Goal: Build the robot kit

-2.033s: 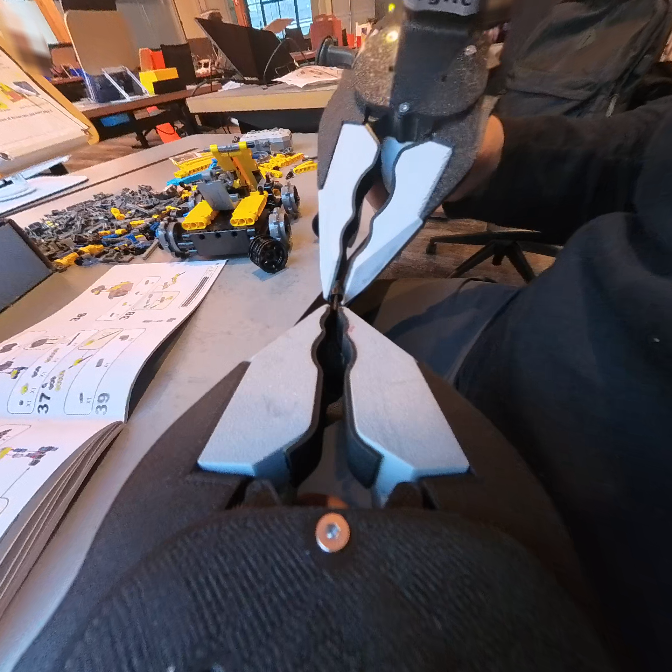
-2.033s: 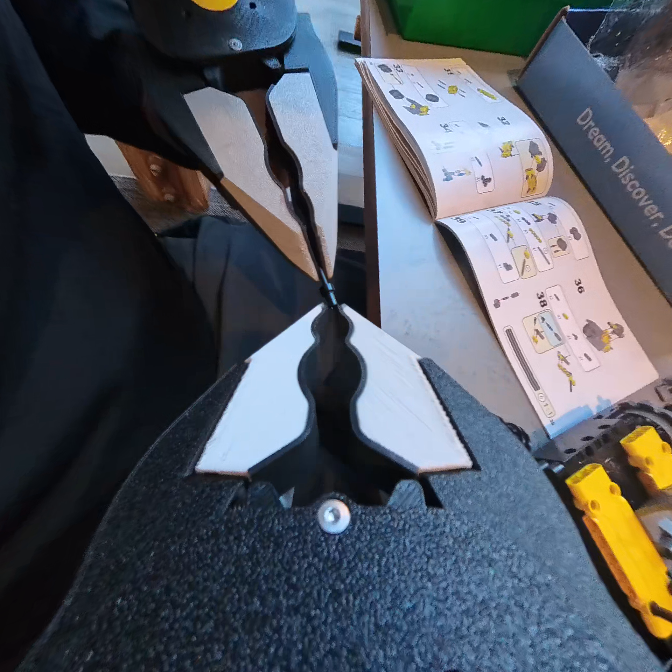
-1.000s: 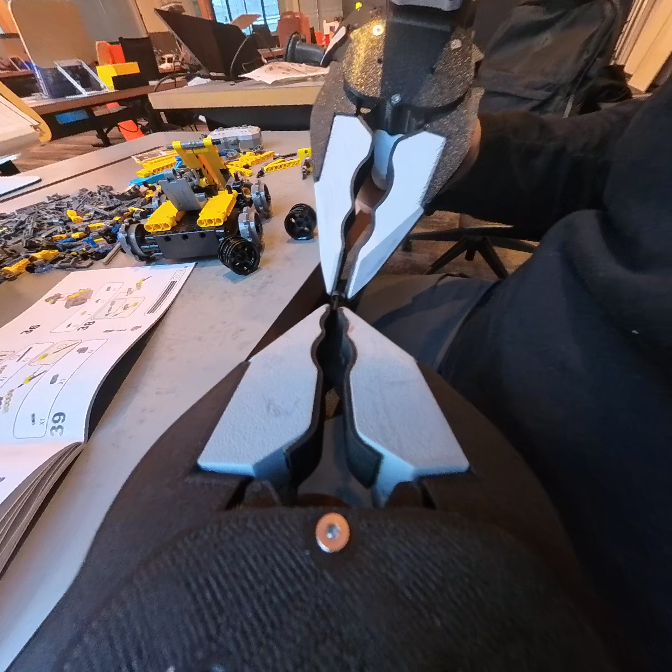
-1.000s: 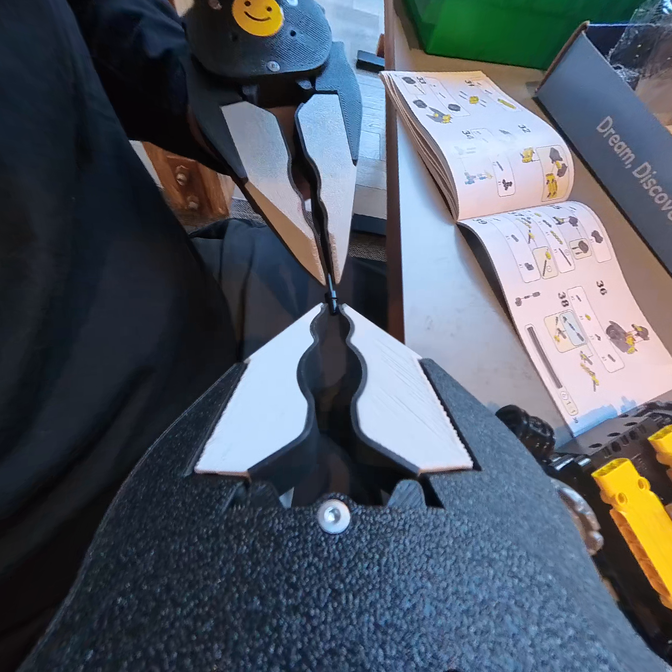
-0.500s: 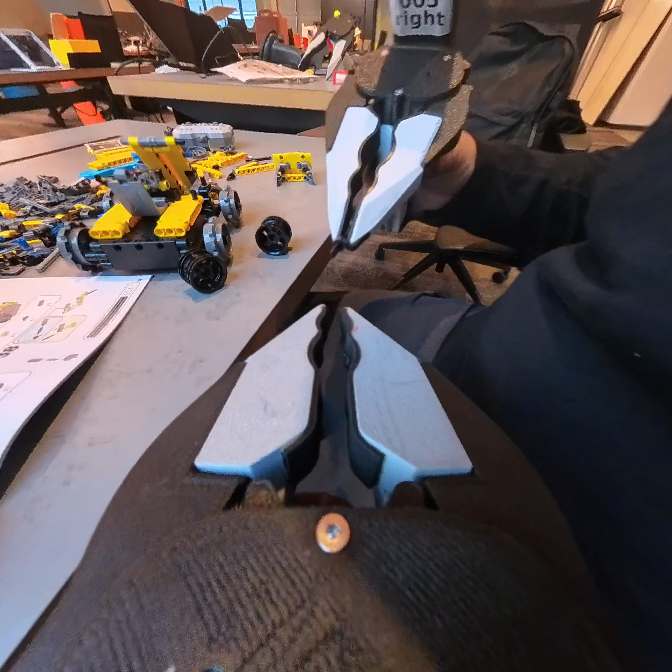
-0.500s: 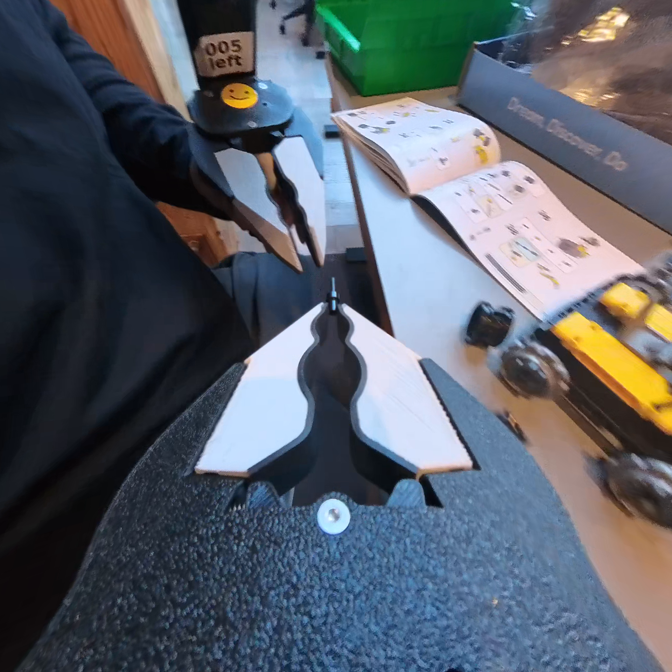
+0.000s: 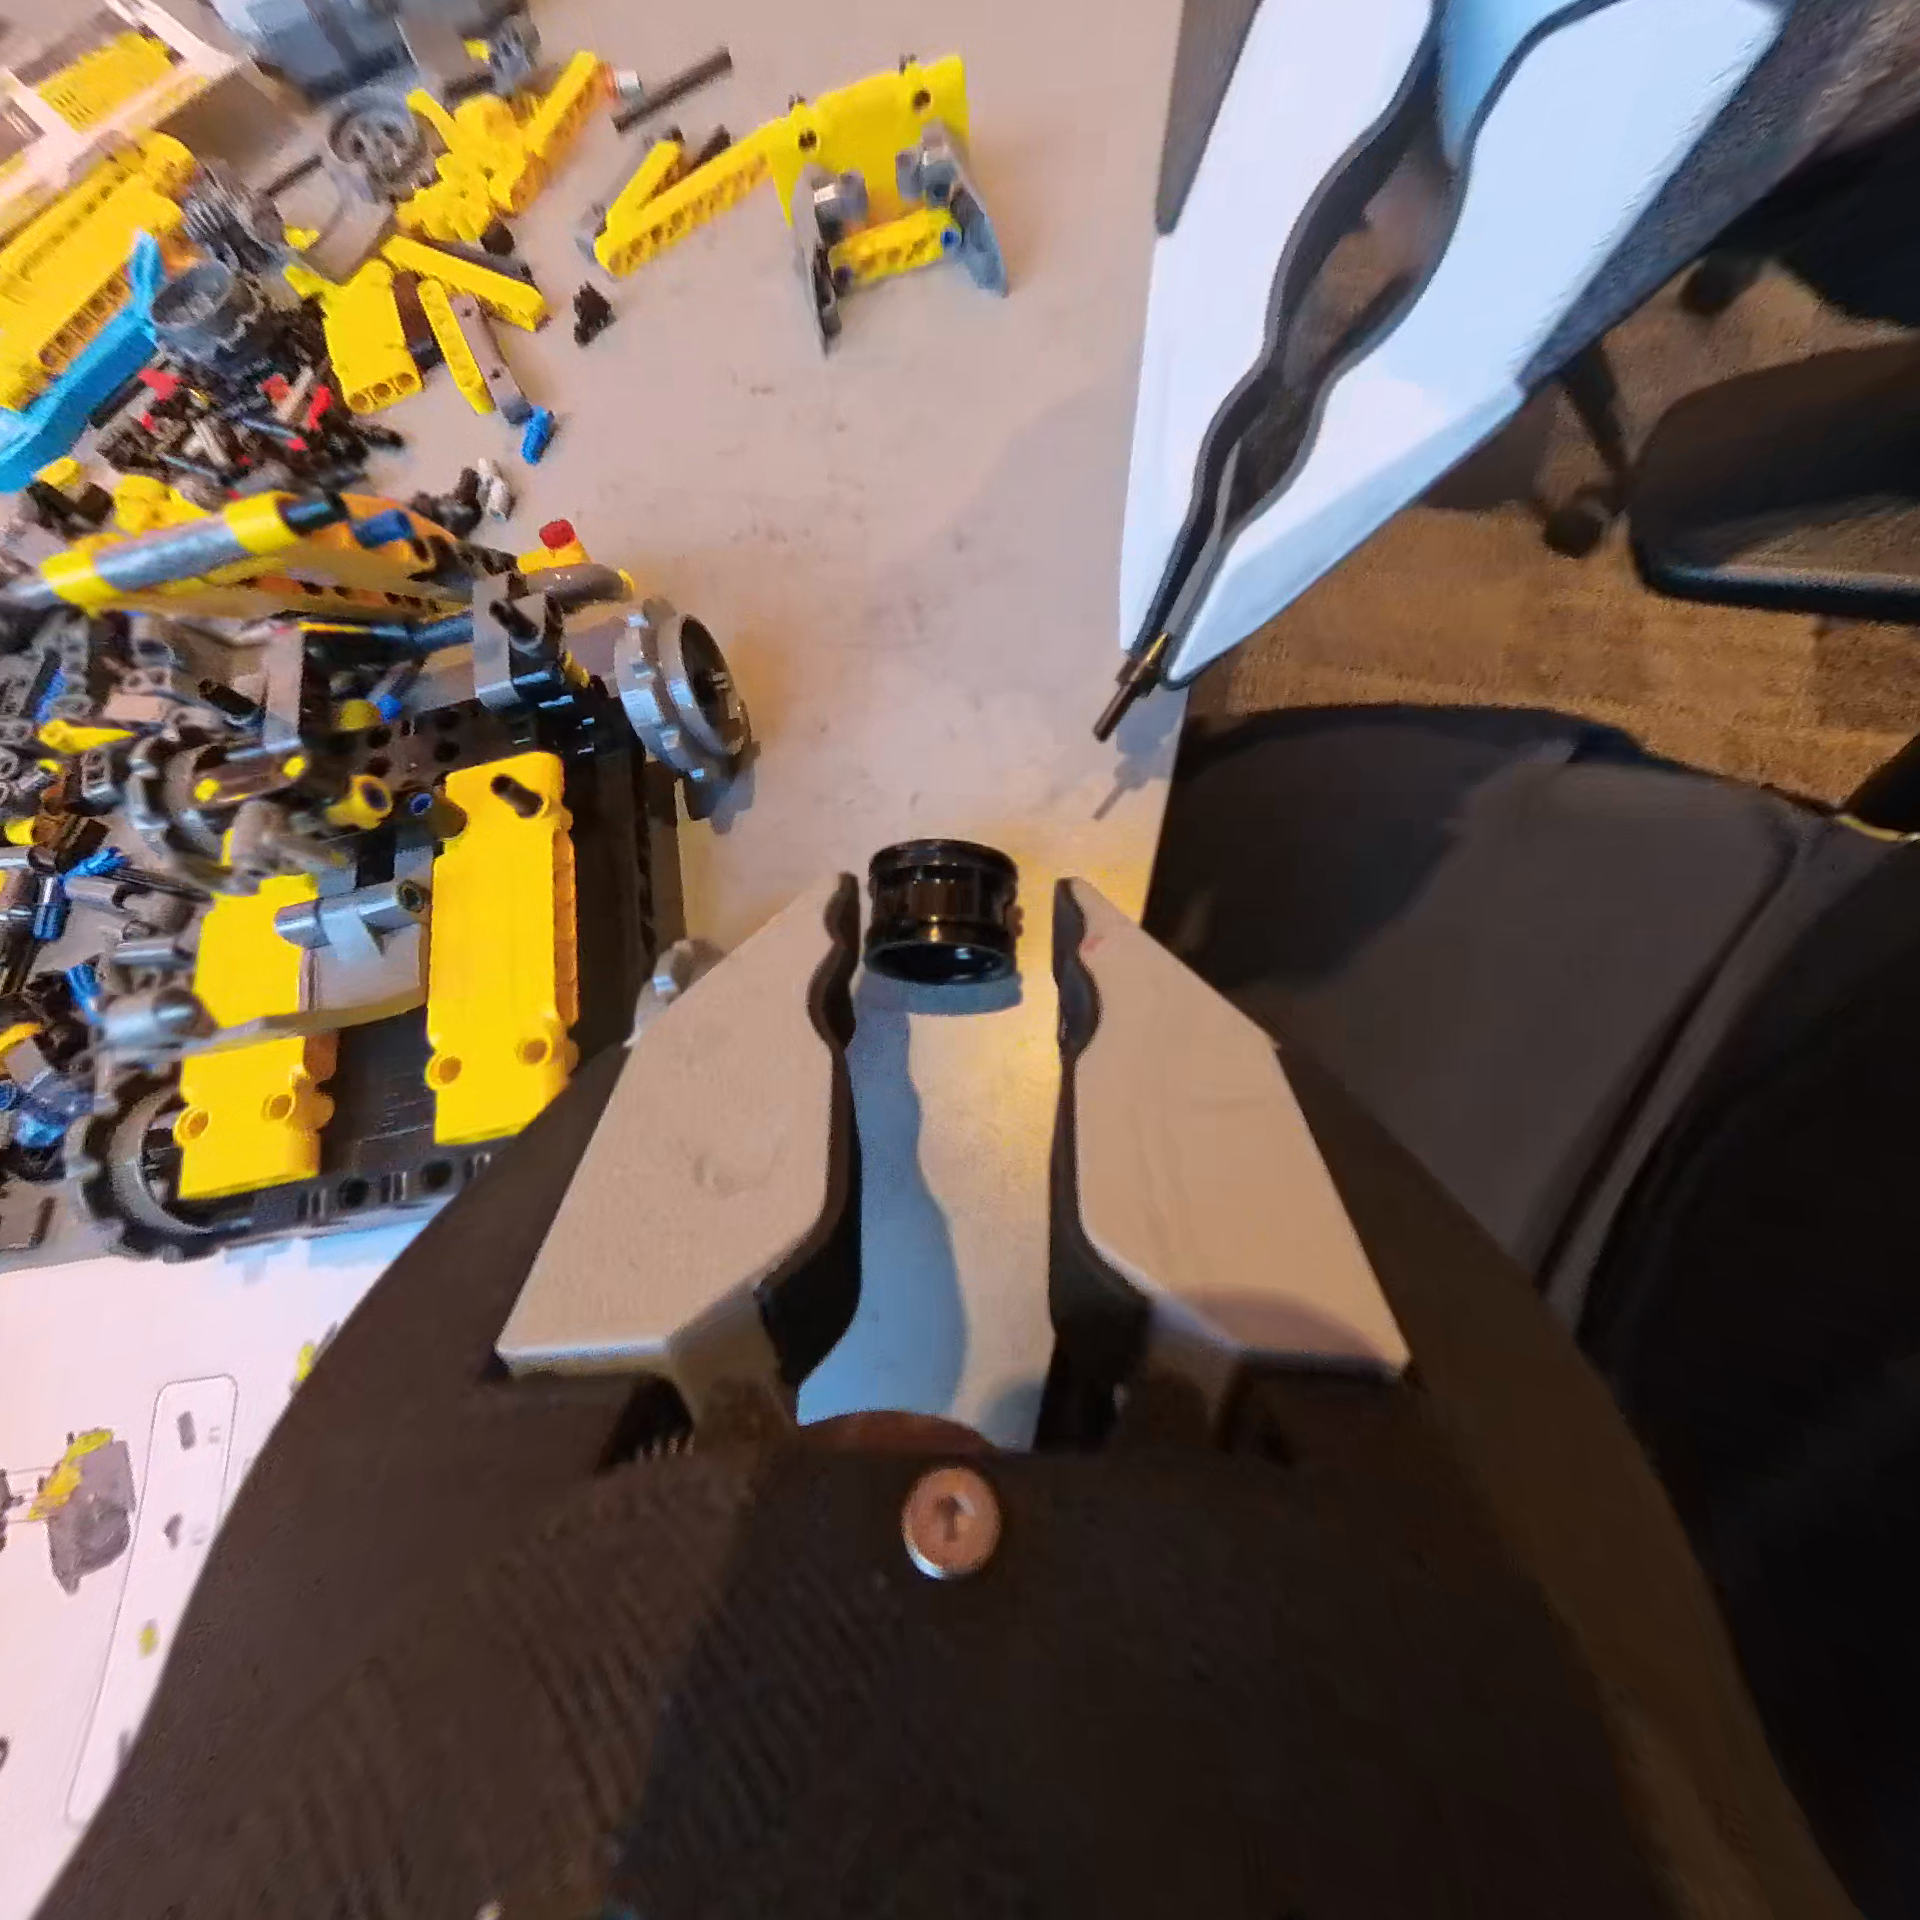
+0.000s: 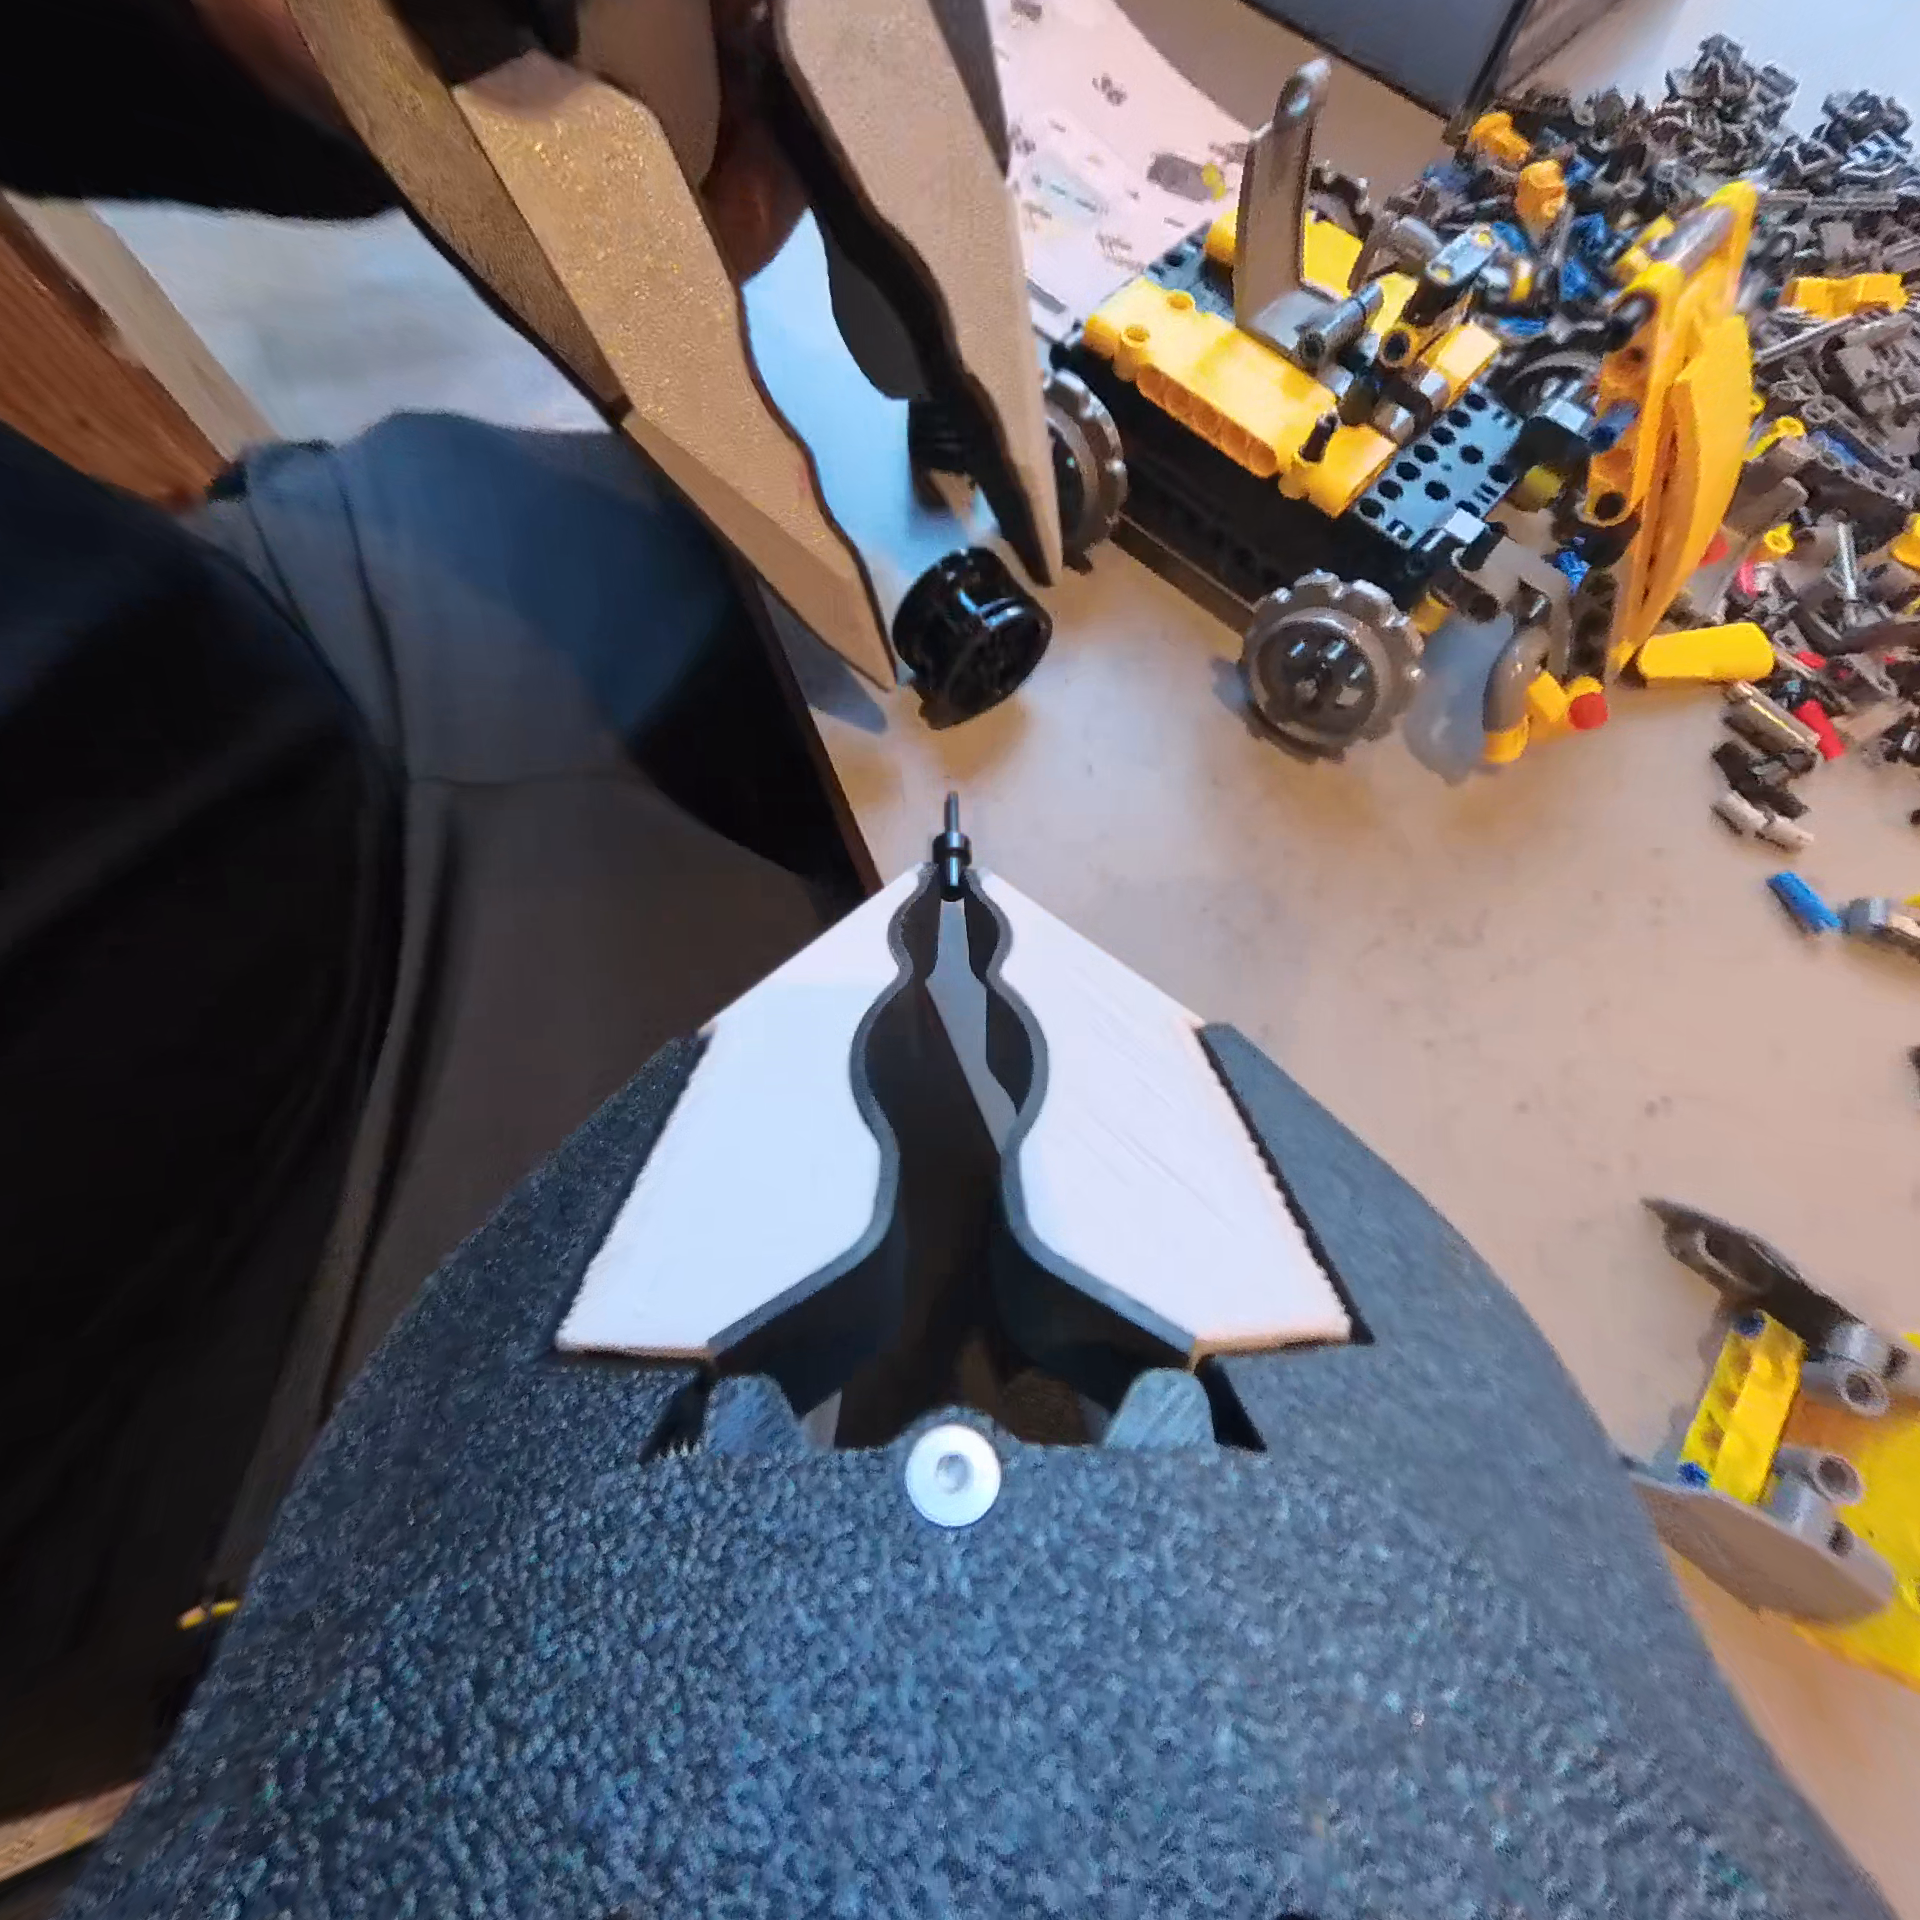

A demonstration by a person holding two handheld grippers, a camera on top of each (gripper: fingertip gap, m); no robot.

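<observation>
Grippers are working at the near edge of the worktop (image 7: 935,499). The left gripper (image 7: 951,904) is standing released, its two fingers spread wide, and the black wheel hub (image 7: 940,912) is lying between the fingertips on the worktop, just inside the near edge. Contact between the fingers and the hub cannot be confirmed. In the right wrist view the same hub (image 8: 968,634) is sitting between the two tips of the left gripper (image 8: 961,613), on its side with the open face turned outward.

The right gripper (image 8: 948,878) is clenched on a thin black pin (image 8: 950,840), which is projecting forward past the fingertips. In the left wrist view this gripper (image 7: 1169,665) is hanging above the worktop edge, the pin (image 7: 1127,694) pointing down and toward the hub, well short of it.

A yellow and black vehicle model (image 7: 395,935) with grey toothed wheels is standing just beside the hub, farther in from the edge. Loose yellow, black and grey parts (image 7: 447,270) are lying scattered beyond it. An open instruction booklet (image 7: 135,1455) is lying near the model.
</observation>
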